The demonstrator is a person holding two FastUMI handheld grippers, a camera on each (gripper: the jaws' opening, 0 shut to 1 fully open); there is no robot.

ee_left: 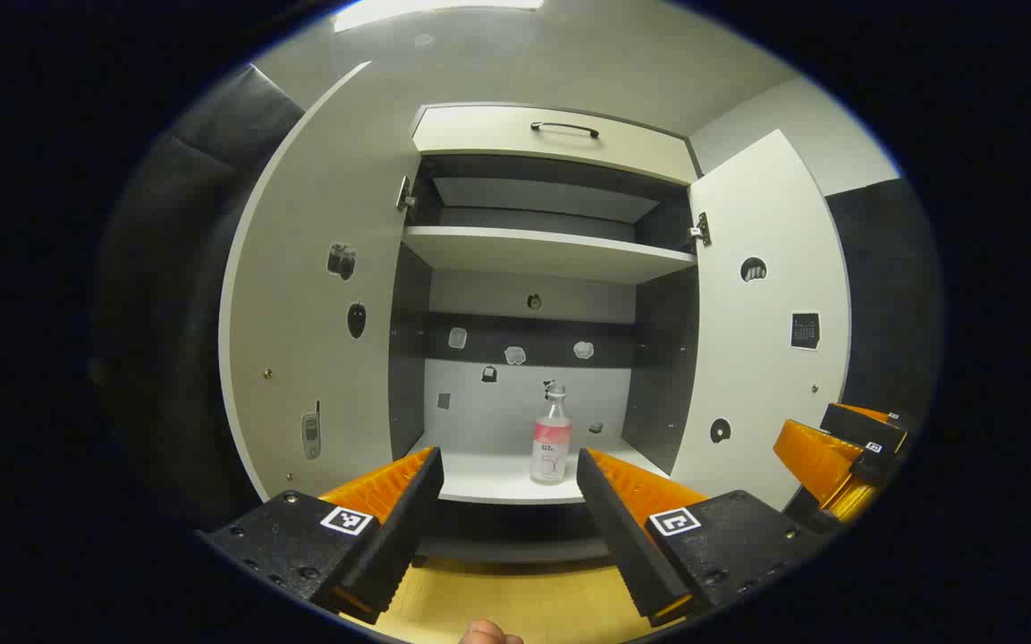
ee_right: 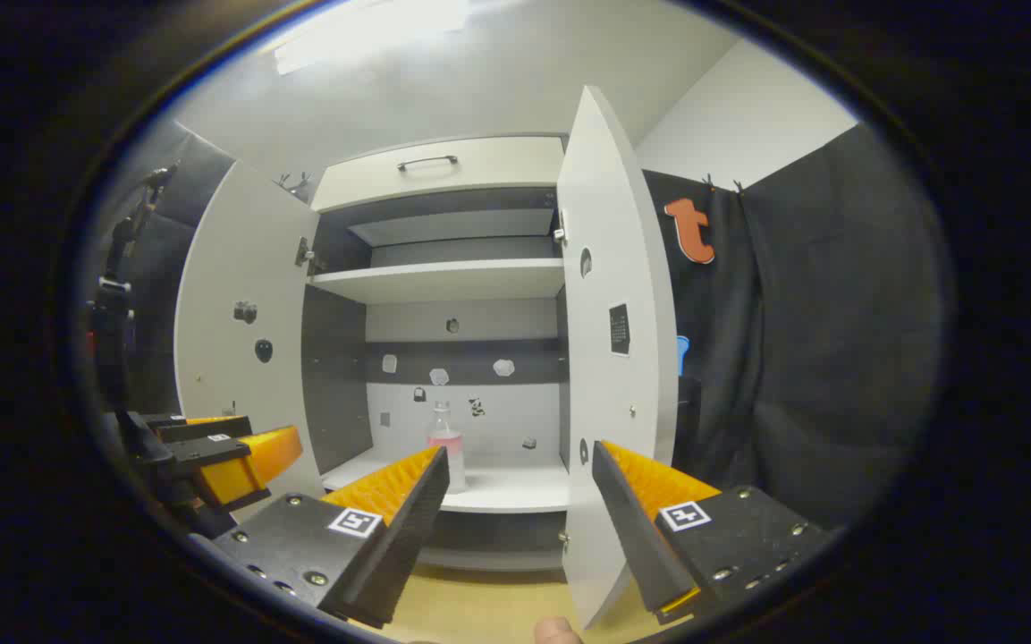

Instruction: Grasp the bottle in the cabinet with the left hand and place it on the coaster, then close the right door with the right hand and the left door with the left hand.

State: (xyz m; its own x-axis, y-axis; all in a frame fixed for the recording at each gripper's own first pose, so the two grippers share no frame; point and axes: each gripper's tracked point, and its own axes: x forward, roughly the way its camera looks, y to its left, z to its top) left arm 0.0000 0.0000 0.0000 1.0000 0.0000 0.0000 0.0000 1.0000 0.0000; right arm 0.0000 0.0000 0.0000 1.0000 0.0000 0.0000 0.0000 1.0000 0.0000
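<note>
Step in hand, by my reading: the reach for the bottle; nothing of the task is done yet, both doors stand open.

Left gripper (ee_left: 508, 465): jaws wide apart, holding nothing. In the left gripper view the bottle (ee_left: 551, 443) stands upright ahead of the jaws, inside the gap but nearer the right finger than the left, on the front part of the lower shelf (ee_left: 488, 478) of the cabinet (ee_left: 551, 143). It is well apart from the fingertips; no contact.

Right gripper (ee_right: 515, 470): jaws also spread wide, empty. In the right gripper view the bottle (ee_right: 445, 443) sits just past the tip of its left finger, partly hidden by it. The right door (ee_right: 609, 358) stands edge-on between the two fingers, ahead of them. The left door (ee_left: 318, 295) swings out to the left of the left jaws.

How I mean to do this step well:
- Shift the left gripper slightly right so the bottle centres in the gap before going forward.
- Advance level over the shelf lip, fingers clear of the shelf edge and both doors.
- Take the bottle at the labelled body, below the narrow neck; it looks like light clear plastic, so I judge a firm but gentle close is enough.
- Close only once both fingers flank the body; a one-sided nudge could tip it back into the cabinet.
- Keep the right gripper parked off the door until the bottle is out.

I cannot pick out the coaster here, so I must locate it before lifting out.
</note>
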